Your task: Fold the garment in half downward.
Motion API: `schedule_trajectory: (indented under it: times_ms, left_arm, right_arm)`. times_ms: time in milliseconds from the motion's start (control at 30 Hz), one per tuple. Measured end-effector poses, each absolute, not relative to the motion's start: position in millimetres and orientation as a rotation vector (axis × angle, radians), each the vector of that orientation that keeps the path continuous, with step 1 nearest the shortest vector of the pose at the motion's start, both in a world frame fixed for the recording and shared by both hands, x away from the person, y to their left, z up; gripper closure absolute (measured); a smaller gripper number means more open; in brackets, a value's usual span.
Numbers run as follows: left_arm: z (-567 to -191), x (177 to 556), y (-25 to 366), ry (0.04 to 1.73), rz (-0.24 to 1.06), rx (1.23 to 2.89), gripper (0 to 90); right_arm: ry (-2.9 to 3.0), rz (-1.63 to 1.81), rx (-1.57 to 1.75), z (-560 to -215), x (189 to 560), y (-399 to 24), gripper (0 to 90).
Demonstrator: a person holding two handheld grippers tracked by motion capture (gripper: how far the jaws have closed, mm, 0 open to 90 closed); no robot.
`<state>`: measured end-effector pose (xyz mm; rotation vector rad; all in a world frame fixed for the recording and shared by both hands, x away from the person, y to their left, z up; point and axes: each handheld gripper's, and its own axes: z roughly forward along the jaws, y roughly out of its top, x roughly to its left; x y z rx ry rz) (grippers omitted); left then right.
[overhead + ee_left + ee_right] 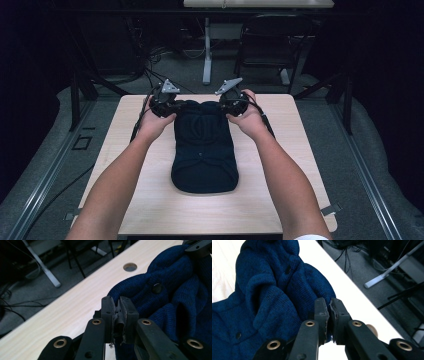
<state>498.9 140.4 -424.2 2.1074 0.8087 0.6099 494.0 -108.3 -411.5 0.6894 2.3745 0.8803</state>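
Note:
A dark blue knitted garment (pixel 204 147) with dark buttons lies folded in the middle of the light wooden table (pixel 135 150). My left gripper (pixel 170 105) pinches its far left corner; in the left gripper view the jaws (pixel 119 312) are shut on a fold of the blue knit (pixel 175 290). My right gripper (pixel 231 103) holds the far right corner. There the jaws (pixel 329 315) are shut on the garment's edge (pixel 274 295). Both corners are lifted slightly near the table's far edge.
A round hole (pixel 130 267) sits in the table top near the far edge. Beyond the table are a white table leg (pixel 207 55), a dark chair (pixel 270 45) and cables on grey floor. Bare wood lies left and right of the garment.

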Motion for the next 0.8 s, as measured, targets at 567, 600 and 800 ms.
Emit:
schedule_trajectory:
  times_ms: [567, 600, 800]
  left_arm:
    - [-389.0, 496.0, 137.1, 0.762, 0.784, 2.041, 82.8]
    - [-386.3, 496.1, 136.7, 0.755, 0.791, 2.029, 82.8]
    - [-379.1, 496.3, 141.3, 0.765, 0.795, 1.987, 82.8]
  right_arm:
    - [2.196, 0.921, 0.666, -386.3, 490.7, -102.4, 83.5]
    - [2.191, 0.919, 0.664, -386.1, 490.7, -102.3, 83.5]
    - [2.146, 0.973, 0.685, -378.4, 489.6, -101.2, 83.3]
